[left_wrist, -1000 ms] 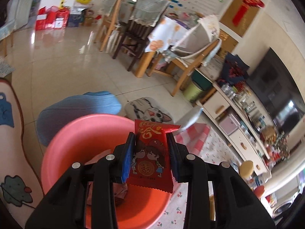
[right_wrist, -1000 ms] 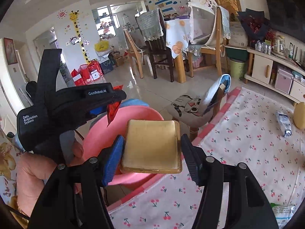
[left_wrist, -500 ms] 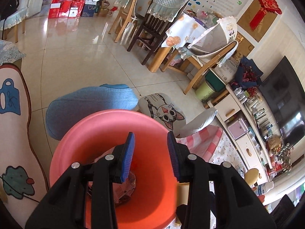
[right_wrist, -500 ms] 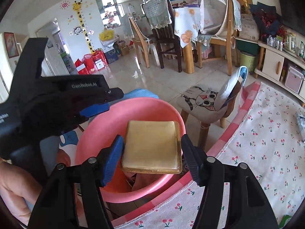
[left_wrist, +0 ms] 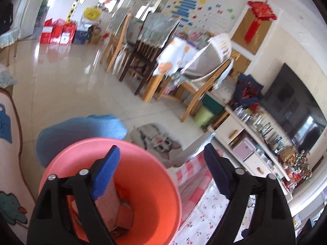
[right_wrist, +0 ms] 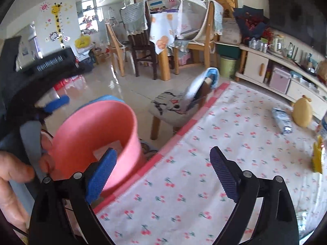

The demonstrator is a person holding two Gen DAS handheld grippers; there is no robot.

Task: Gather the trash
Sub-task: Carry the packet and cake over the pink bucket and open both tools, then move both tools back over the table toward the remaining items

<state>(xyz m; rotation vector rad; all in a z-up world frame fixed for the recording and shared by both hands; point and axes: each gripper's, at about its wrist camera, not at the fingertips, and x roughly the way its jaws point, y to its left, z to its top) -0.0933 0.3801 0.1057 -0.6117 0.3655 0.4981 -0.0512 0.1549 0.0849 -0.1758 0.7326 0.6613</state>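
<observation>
Left wrist view: left gripper (left_wrist: 161,153) is seen spread wide w/ nothing between the blue pads (left_wrist: 105,173). Directly below and ahead of the left pad sits the pink bin (left_wrist: 159,194), its mouth facing up; crumpled wrappers (left_wrist: 114,204) are seen at its bottom, partly hidden behind the left finger. Past the bin, a blue cushion (left_wrist: 81,130) is seen, and to the right of that a cat-print stool (left_wrist: 157,143). Under the right finger, a cherry-print cloth (left_wrist: 202,214) w/ a pink checked border is spread.

Right wrist view: right gripper (right_wrist: 163,161) is likewise held wide, empty. The bin (right_wrist: 92,134) is seen just beyond the left pad, at the cloth's (right_wrist: 224,134) edge, blurred. The left gripper (right_wrist: 36,81) is seen up-left of the bin, above its rim; a hand (right_wrist: 14,177) shows at the far left edge. Ahead, the stool (right_wrist: 169,108) stands just off the cloth border. On the cloth, well to the right and ahead of the right finger, a silver-blue wrapper (right_wrist: 281,120) lies flat; beside it a yellow plush (right_wrist: 302,112). At the far right edge a yellow item (right_wrist: 317,157) is cut off, not identifiable.
</observation>
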